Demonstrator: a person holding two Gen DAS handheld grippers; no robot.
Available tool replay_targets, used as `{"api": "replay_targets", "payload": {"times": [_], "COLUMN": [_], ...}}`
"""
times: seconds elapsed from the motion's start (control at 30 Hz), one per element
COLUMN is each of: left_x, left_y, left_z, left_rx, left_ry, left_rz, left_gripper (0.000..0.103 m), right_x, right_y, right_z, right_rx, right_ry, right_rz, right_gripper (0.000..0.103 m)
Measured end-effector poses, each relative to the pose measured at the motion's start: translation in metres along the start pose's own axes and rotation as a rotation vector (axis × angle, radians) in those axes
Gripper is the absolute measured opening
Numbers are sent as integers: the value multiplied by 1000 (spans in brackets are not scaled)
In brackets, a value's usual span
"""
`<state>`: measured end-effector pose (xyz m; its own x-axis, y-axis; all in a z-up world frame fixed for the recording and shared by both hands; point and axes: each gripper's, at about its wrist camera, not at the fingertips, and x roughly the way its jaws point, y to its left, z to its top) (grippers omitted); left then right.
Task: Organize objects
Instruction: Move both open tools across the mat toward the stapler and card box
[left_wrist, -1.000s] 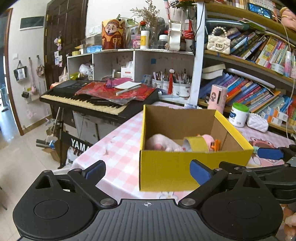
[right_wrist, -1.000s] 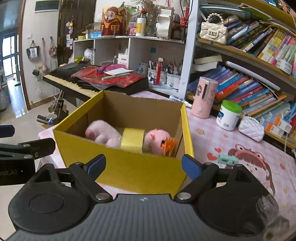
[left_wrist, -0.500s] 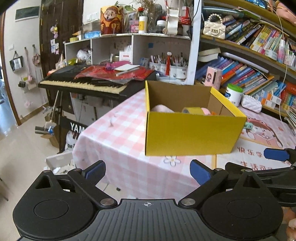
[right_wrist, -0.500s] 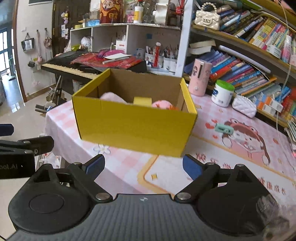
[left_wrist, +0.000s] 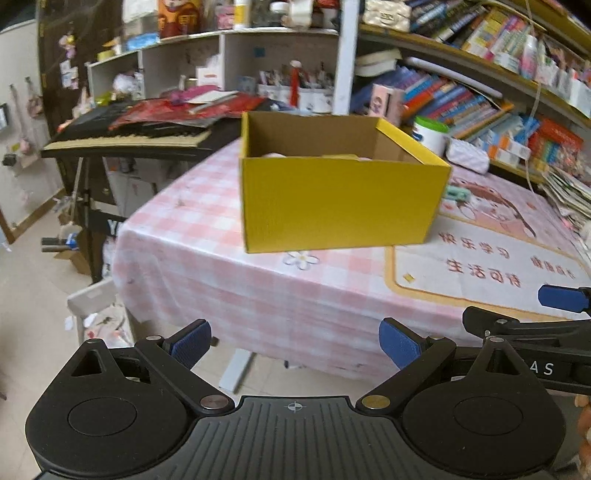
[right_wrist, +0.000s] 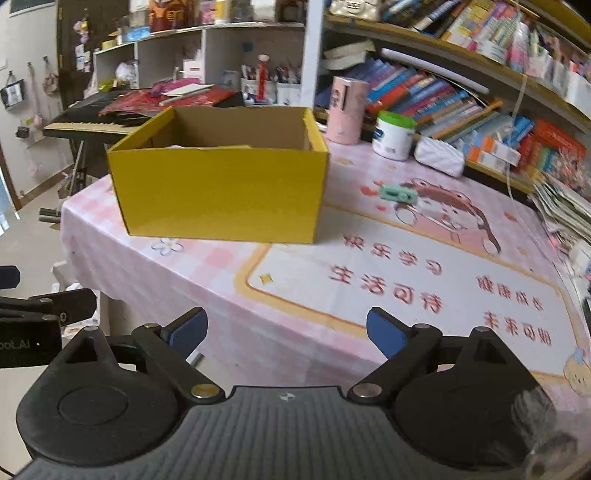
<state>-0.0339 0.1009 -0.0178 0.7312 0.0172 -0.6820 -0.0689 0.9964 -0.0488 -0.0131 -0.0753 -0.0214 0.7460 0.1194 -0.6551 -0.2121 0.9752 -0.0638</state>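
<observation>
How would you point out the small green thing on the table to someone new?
Start at the yellow box on the pink table. Look just right of it, onto the cartoon girl mat. The green clip lies by the girl's head, the only mint-green item lying on the mat.

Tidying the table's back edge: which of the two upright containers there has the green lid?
The white jar, right of the taller pink canister, which has no green.

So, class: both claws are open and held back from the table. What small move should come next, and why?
Probably reach the right claw toward the green clip. It lies loose on the mat right of the yellow box, and both the right claw and the left claw are open and hold nothing.
</observation>
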Motion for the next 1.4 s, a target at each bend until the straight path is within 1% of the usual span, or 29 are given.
{"api": "replay_targets", "payload": {"times": [0.43, 0.57, 0.77, 1.07, 1.4], "left_x": [21, 27, 41, 61, 86], "left_y": [-62, -77, -93, -120, -163], "left_z": [7, 10, 16, 34, 60], "left_rx": [134, 160, 168, 180, 195], "left_ry": [35, 43, 59, 53, 29], "left_rz": [-157, -188, -201, -210, -227], "left_gripper": [99, 99, 99, 99, 99], "right_x": [-10, -10, -2, 19, 47], "right_y": [-56, -73, -91, -116, -165], "right_z": [-20, -22, -21, -8, 13], "right_rx": [123, 151, 162, 162, 186], "right_ry": [45, 53, 69, 75, 66], "right_rz": [-153, -186, -199, -193, -194], "right_gripper": [94, 94, 95, 95, 94]}}
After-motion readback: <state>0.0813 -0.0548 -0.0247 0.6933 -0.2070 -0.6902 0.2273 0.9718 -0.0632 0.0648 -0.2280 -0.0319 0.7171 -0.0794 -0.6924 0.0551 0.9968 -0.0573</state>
